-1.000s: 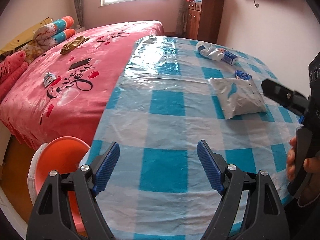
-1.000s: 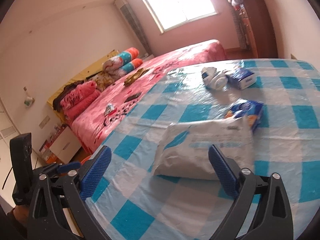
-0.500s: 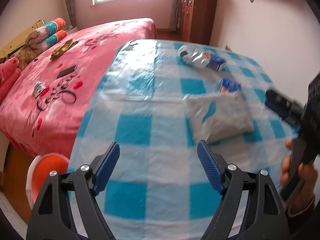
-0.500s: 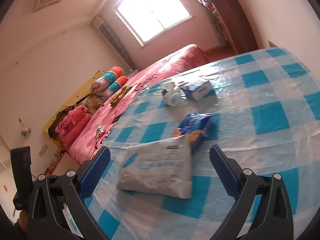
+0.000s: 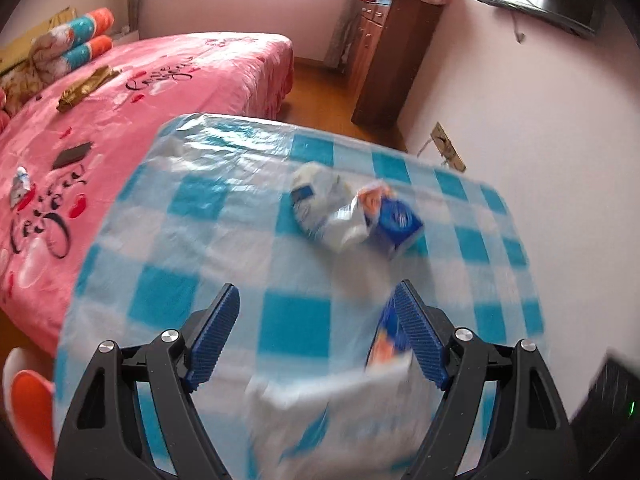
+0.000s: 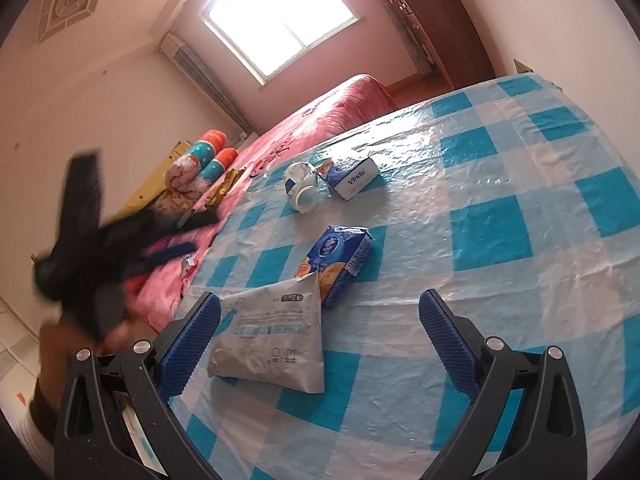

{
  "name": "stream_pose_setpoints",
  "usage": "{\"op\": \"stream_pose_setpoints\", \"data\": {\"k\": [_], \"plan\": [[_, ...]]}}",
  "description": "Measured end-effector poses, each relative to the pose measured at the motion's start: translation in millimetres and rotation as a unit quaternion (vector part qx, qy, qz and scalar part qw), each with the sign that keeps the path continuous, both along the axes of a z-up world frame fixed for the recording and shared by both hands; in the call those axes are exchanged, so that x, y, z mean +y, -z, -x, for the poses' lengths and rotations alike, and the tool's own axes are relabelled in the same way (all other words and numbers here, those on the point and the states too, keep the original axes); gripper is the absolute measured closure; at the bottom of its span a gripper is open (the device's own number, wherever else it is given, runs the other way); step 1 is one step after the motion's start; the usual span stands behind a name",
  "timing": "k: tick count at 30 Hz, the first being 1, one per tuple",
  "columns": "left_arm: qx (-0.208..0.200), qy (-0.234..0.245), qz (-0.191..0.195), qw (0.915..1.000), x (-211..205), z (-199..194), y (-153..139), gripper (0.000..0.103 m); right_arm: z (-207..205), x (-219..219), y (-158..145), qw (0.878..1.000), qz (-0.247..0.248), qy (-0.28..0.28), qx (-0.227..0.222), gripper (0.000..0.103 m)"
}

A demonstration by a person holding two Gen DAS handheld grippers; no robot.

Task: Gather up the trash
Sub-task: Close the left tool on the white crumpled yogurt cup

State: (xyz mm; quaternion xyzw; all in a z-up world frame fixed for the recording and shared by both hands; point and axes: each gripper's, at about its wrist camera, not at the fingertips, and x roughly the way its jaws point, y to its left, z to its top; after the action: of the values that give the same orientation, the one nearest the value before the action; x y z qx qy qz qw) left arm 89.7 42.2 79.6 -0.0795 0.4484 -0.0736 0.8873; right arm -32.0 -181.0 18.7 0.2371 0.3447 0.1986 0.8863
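Observation:
On the blue-checked table (image 5: 192,248) lie a grey-white mailer bag (image 6: 272,332), a blue snack packet (image 6: 340,256), a crumpled white wrapper (image 6: 300,188) and a blue-white Vinda box (image 6: 352,178). My left gripper (image 5: 316,320) is open above the mailer bag (image 5: 340,420), with the blue packet (image 5: 386,336) beside its right finger. The wrapper (image 5: 324,212) and box (image 5: 396,220) lie farther ahead. My right gripper (image 6: 320,320) is open, and the mailer lies on the table by its left finger. The left gripper (image 6: 188,236) shows as a blur in the right wrist view.
A pink bed (image 5: 140,92) runs along the table's left side, with a phone (image 5: 72,154) and small items on it. An orange tub (image 5: 28,400) stands low at the left. A wooden cabinet (image 5: 392,60) stands at the far wall.
My left gripper swept forward over the table, so the mailer now lies under its jaws and the wrapper and box are nearer. The right gripper rolled and shifted; both stayed open.

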Motion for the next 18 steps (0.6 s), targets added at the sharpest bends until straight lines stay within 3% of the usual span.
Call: {"op": "stream_pose_setpoints", "data": {"k": [9,18], "plan": [[0.023,-0.061,-0.002,0.9978,-21.0,-87.7,29.0,0.025,-7.5,-12.6,15.3,1.000,-0.021,-0.002,0.020,0.005],[0.053,-0.098,0.004,0.9938,-20.3,-123.0,54.0,0.025,-7.8,-12.9,14.3,0.999,-0.032,-0.016,0.016,0.005]]}}
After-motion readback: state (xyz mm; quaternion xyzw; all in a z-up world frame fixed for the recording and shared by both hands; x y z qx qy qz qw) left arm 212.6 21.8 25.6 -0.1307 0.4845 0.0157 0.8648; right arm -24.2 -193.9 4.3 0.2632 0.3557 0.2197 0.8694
